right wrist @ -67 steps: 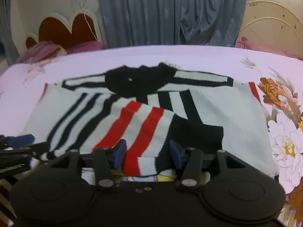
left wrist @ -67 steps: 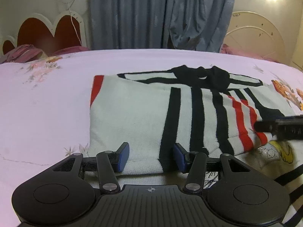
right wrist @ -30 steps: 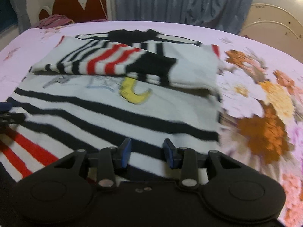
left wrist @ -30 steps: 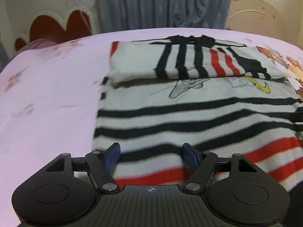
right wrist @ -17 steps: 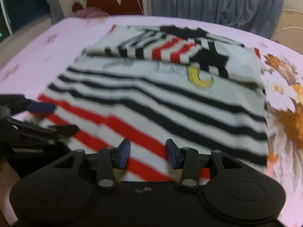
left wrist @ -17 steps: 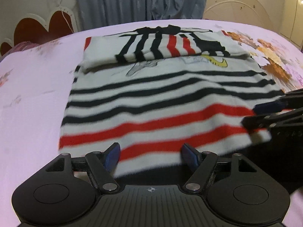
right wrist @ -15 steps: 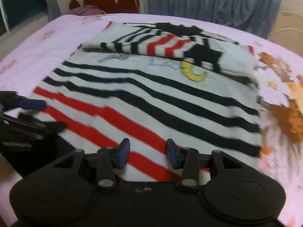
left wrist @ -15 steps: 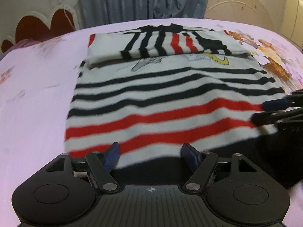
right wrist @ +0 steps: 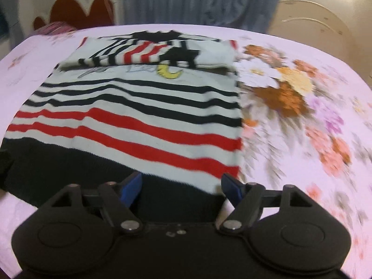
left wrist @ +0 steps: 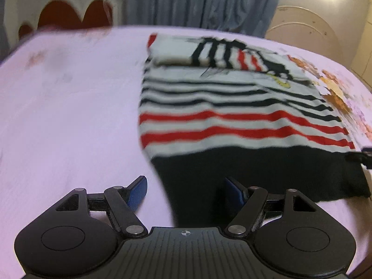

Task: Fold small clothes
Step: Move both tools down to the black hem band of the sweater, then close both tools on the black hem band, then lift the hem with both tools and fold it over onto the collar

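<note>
Both claws are spread wide and holding nothing. The left claw (left wrist: 184, 189) hangs over the near left corner of the sweater (left wrist: 232, 116), its blue pads on either side of the black hem edge, though I can't tell if they touch it. The right claw (right wrist: 181, 187) sits over the near right corner the same way, with black hem between its pads. The sweater lies flat on the bed (left wrist: 69, 104), sleeves folded across the far end.
</note>
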### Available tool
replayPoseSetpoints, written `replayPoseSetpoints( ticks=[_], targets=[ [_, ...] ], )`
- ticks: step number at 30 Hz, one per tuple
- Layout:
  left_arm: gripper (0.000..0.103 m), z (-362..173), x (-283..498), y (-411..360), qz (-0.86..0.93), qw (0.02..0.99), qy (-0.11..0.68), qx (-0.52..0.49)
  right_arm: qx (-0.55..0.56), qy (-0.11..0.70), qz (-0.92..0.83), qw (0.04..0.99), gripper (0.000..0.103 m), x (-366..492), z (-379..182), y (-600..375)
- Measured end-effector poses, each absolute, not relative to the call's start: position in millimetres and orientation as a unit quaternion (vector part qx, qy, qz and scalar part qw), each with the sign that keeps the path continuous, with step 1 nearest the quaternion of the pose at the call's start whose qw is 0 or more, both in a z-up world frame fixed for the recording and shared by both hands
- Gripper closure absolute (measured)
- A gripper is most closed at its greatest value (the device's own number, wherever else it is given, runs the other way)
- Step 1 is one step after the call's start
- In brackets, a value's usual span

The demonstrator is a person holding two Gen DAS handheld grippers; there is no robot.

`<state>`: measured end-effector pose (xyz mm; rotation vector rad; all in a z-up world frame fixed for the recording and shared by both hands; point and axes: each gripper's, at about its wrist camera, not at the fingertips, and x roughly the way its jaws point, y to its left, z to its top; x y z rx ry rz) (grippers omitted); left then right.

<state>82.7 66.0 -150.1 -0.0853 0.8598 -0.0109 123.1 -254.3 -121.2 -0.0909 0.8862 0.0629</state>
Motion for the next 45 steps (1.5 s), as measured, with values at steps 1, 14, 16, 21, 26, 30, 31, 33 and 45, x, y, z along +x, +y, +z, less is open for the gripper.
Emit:
replayPoseSetpoints(
  ticks=[1,14,16,21,26,30,31,33,45],
  targets=[
    [0.031,-154.4,83.2,72.4,-0.008,0.9,0.431,-0.058,-0.036,0.433,0.023,0.9,0.029,120.0,-122.1,-256.6],
    [0.071,-166.0,100.2,85.7,-0.096,0.871,0.451,-0.17,0.057,0.47,-0.007,0.881,0.062,98.7,-136.6,-257.7],
    [0.092,-168.2,106.6,90.6,-0.097,0.865,0.453,-0.193,0.059,0.474,-0.003,0.879,0.069,102.2,-136.0,-257.6],
    [0.094,-154.6,116.1,84.0,-0.125,0.871,0.432,-0.199,0.086,0.476,0.035,0.874,0.093,111.7,-126.8,-261.4],
    [0.094,-120.2,144.2,74.7,-0.142,0.893,0.387,-0.18,0.119,0.427,0.06,0.894,0.093,134.4,-93.6,-269.0],
    [0.094,-94.0,180.7,73.2,-0.141,0.909,0.348,-0.179,0.11,0.383,0.071,0.915,0.093,169.7,-65.1,-272.8],
    [0.094,-88.3,191.8,74.7,-0.139,0.912,0.338,-0.184,0.111,0.374,0.073,0.918,0.093,180.8,-60.2,-274.2],
    [0.094,-79.4,215.4,74.6,-0.133,0.919,0.32,-0.187,0.111,0.36,0.079,0.923,0.093,204.8,-52.7,-277.0],
    [0.094,-72.0,392.3,67.2,-0.069,0.935,0.3,-0.173,0.156,0.351,0.061,0.921,0.093,386.8,-64.0,-297.2]
  ],
)
